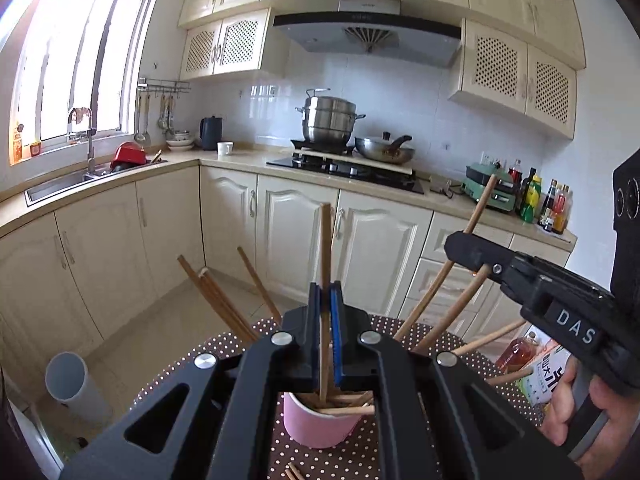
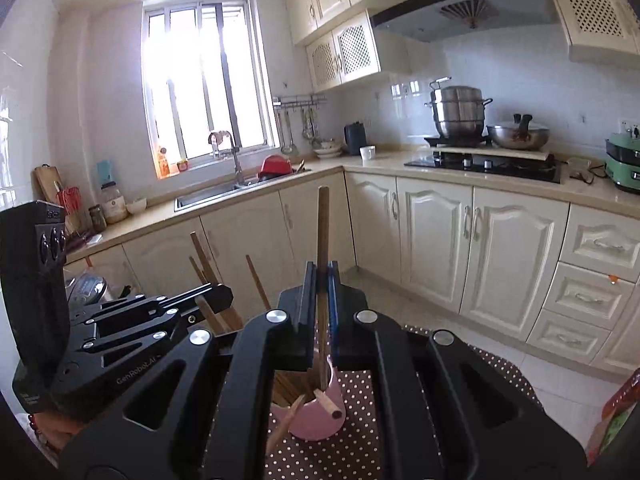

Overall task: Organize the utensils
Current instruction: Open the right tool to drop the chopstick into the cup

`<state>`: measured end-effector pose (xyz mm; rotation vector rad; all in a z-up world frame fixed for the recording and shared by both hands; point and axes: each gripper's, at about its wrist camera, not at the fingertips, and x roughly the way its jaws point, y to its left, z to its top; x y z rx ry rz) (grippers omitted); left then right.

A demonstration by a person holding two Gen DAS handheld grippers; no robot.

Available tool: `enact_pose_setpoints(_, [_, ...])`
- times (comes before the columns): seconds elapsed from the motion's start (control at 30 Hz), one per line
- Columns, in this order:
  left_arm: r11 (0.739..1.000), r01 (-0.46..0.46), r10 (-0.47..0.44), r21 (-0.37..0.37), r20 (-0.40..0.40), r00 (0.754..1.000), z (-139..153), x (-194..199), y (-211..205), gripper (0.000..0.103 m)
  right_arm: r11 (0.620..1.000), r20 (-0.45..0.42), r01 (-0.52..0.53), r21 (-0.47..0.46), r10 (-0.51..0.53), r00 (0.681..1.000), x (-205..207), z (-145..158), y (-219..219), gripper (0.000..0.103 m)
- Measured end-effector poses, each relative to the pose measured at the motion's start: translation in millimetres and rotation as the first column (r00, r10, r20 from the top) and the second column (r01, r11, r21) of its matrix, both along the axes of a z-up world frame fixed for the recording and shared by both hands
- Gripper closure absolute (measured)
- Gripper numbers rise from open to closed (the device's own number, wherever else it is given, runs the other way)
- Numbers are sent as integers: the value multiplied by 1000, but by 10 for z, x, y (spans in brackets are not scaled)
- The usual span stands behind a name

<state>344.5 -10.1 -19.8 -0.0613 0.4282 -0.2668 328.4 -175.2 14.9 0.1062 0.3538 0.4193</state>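
Note:
A pink cup [image 1: 316, 424] [image 2: 320, 428] stands on the brown dotted tablecloth [image 1: 224, 344] [image 2: 360, 400], with several wooden chopsticks fanning out of it. My left gripper [image 1: 326, 292] is shut on one upright chopstick [image 1: 325, 240] whose lower end sits inside the cup. Over the same cup, my right gripper [image 2: 322, 276] is shut on another upright chopstick [image 2: 322, 224], its lower end in the cup too. Each gripper shows in the other's view: the right gripper [image 1: 460, 246] clamps a slanted chopstick [image 1: 484, 196], and the left gripper [image 2: 224, 292] is at the left. The linkages hide much of the cup.
Loose chopsticks [image 1: 294, 472] lie on the cloth near the front edge. A white cylindrical bin [image 1: 70, 384] stands on the floor at left. A bottle [image 1: 520, 352] and a box stand at the right of the table. Kitchen cabinets and counter run beyond.

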Motion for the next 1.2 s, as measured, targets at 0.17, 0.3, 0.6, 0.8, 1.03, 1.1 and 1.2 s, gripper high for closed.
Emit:
enact_pose_setpoints(0.17, [1000,-4,4,18,-16,1000,-129,25,-11,98,1000,-31,-8,-16,7,999,46,-108,43,97])
enact_pose_setpoints(0.3, [1000,-6,7,21,-23,1000,-209,35,-6,98,1000,-54,-10,-25,9,999,77,-191,71,97])
enact_pose_setpoints(0.6, [1000,-2,3,28,-19,1000,-222,4,-18,98,1000,-65,-6,-22,4,998,81,-253,77,97])
enact_pose_setpoints(0.8, [999,-5,5,33,-11,1000,-195,-34,-31,97,1000,-70,1,-13,-2,998,79,-258,36,97])
enact_pose_setpoints(1.03, [999,-28,26,41,36,999,-90,-219,8,65,999,-50,25,-21,-26,998,-45,-193,0,96])
enact_pose_setpoints(1.1, [999,-36,34,32,45,998,-42,-288,29,58,999,-37,31,-25,-32,999,-112,-155,-3,96])
enact_pose_setpoints(1.2, [998,-57,55,21,81,995,45,-437,63,43,999,-24,33,-20,-34,999,-207,-103,-14,95])
